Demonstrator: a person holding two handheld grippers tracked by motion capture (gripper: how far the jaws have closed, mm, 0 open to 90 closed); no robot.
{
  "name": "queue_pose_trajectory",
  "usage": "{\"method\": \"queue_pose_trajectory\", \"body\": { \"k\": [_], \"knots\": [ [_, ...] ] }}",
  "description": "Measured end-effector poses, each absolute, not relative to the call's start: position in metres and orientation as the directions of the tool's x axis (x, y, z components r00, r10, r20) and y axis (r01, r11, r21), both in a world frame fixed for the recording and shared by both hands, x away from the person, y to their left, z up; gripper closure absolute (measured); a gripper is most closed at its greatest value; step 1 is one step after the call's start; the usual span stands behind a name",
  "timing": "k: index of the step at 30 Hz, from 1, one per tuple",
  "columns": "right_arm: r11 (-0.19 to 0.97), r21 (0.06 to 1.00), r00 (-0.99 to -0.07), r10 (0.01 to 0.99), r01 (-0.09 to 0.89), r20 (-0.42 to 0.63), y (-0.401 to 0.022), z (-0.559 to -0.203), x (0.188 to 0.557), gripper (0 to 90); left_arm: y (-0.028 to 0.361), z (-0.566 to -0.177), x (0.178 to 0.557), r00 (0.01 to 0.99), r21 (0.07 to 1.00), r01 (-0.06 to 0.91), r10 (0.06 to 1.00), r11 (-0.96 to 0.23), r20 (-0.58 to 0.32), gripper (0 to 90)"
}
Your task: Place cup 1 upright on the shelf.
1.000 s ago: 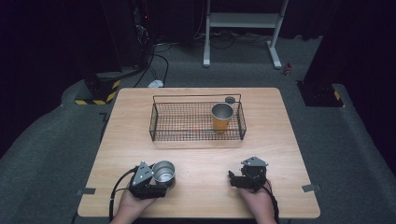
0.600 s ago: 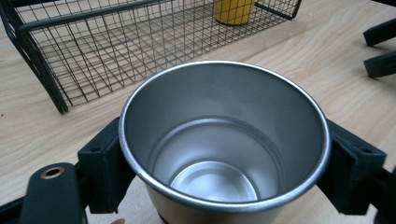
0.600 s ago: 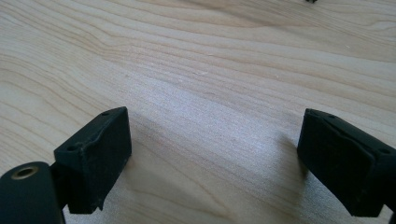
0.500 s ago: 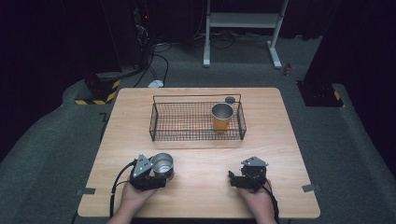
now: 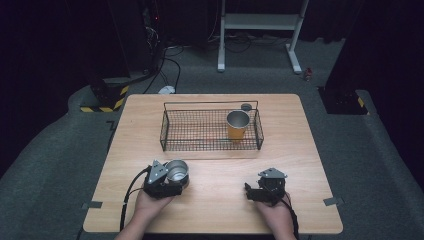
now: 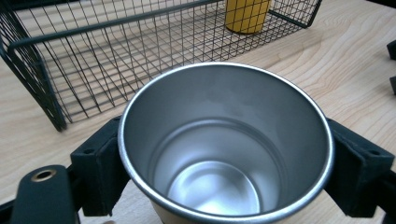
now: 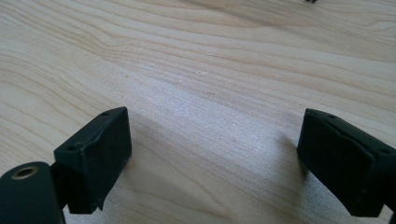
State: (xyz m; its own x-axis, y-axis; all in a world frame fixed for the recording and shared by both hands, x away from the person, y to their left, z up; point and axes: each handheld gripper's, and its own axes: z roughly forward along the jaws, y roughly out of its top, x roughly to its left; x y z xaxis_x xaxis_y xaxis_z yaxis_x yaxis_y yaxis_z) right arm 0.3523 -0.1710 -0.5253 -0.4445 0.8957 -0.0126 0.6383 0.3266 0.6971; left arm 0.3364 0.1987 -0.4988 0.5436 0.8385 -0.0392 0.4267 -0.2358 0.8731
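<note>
- The left tool (image 5: pixel 175 176) sat at the near left of the wooden tabletop (image 5: pixel 300 150), held in the person's left hand (image 5: pixel 150 202), with a black cable (image 5: pixel 125 200) trailing back toward the near edge.
- Its jaws were closed against both sides of a steel cup (image 6: pixel 224 144); the left gripper view showed the cup upright, its mouth open upward and its inside empty and shiny.
- In the high view, that steel cup (image 5: pixel 176 171) stood on the tabletop just in front of the wire basket (image 5: pixel 200 131), apart from it.
- The black wire basket lay across the middle of the tabletop toward the far side; a yellow cup (image 5: pixel 237 126) with a metal rim stood upright inside its right end.
- A small dark round thing (image 5: pixel 246 106) lay on the tabletop just behind the basket's far right corner; I could not tell what it was.
- The right tool (image 5: pixel 255 192) rested at the near right, held in the right hand (image 5: pixel 274 212), well apart from the left one.
- The right gripper view showed its jaws spread wide over bare wood, gripping nothing.
</note>
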Motion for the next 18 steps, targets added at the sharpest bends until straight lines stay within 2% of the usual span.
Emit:
{"method": "queue_pose_trajectory", "body": {
  "k": [8,18],
  "knots": [
    [0.326,0.698,-0.443,0.896,0.638,-0.013,-0.1708,-0.5254,0.3523,9.8,0.1999,-0.5,0.3387,0.548,0.876,0.43,0.834,-0.22,-0.059,14.9],
    [0.326,0.698,-0.44,0.898,0.638,-0.016,-0.1707,-0.5253,0.3526,10.0,0.1979,-0.5009,0.3368,0.55,0.881,0.396,0.835,-0.257,-0.004,15.8]
  ]
}}
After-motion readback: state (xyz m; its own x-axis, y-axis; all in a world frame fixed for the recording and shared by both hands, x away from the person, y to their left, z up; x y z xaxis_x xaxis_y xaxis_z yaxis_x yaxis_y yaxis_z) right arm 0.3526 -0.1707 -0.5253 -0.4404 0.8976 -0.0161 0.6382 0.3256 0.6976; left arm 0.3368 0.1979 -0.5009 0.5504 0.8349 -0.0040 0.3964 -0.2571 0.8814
